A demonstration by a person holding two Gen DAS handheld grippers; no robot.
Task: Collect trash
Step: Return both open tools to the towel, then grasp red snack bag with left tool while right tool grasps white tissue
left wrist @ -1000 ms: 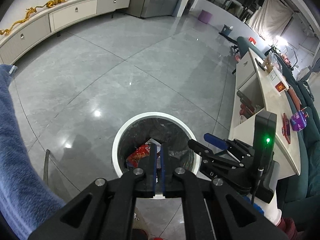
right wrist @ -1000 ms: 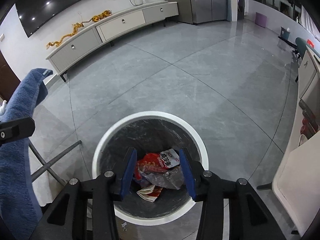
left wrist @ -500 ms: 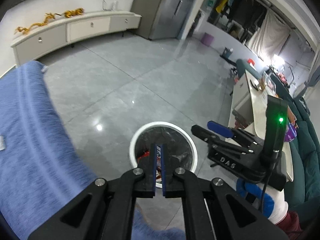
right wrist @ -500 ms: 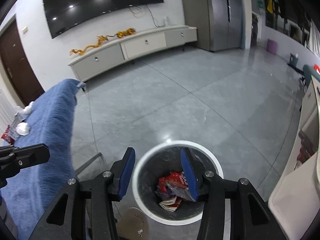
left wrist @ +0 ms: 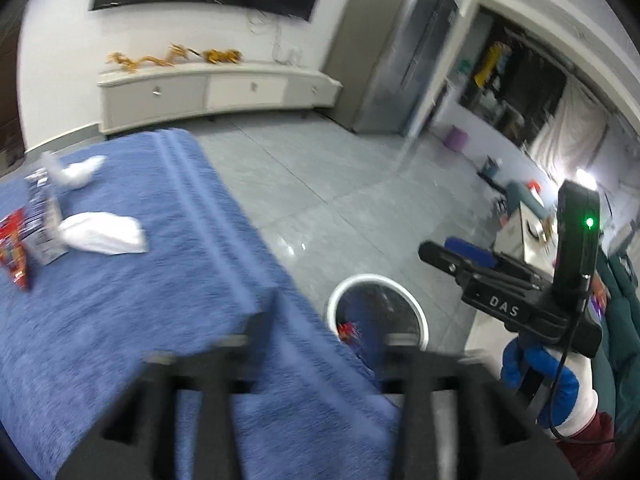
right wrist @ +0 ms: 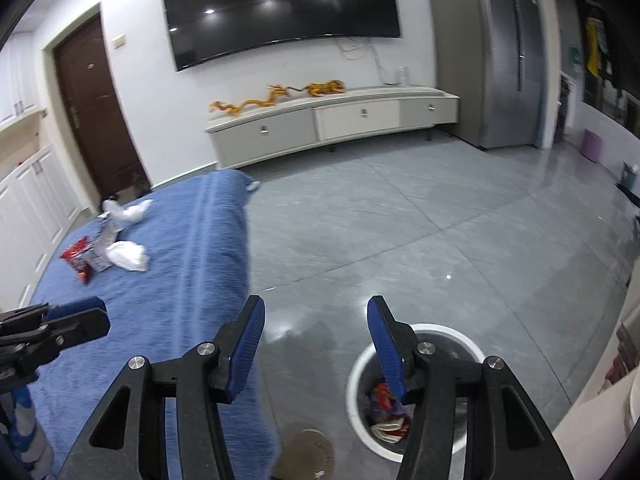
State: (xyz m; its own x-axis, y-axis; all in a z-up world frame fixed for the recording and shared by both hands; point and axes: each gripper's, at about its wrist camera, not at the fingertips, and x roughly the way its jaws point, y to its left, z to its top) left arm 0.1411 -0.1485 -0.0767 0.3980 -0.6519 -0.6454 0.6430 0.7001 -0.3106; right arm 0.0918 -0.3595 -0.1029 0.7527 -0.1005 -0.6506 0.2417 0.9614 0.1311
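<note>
A white-rimmed trash bin [left wrist: 416, 312] [right wrist: 360, 364] with wrappers inside stands on the floor beside a table under a blue cloth [left wrist: 120, 320] [right wrist: 168, 280]. On the cloth lie white crumpled tissues [left wrist: 104, 234] [right wrist: 127, 255], a red snack wrapper [left wrist: 14, 252] [right wrist: 78, 260] and a small silvery packet [left wrist: 44, 220] [right wrist: 103, 244]. My left gripper [left wrist: 320, 320] is blurred, its jaws wide apart and empty, over the cloth's edge. My right gripper [right wrist: 316, 344] is open and empty above the floor near the bin; it also shows in the left wrist view [left wrist: 460, 252].
A low white TV cabinet [right wrist: 332, 120] with gold dragon ornaments stands at the far wall under a large TV [right wrist: 280, 4]. A grey fridge [right wrist: 504, 52] and a brown door [right wrist: 96, 96] flank it. A white counter [left wrist: 520, 232] stands right of the bin.
Both grippers have risen and tilted up away from the bin toward the blue cloth. The left gripper, shut before, now stands open. The trash on the cloth has come into view.
</note>
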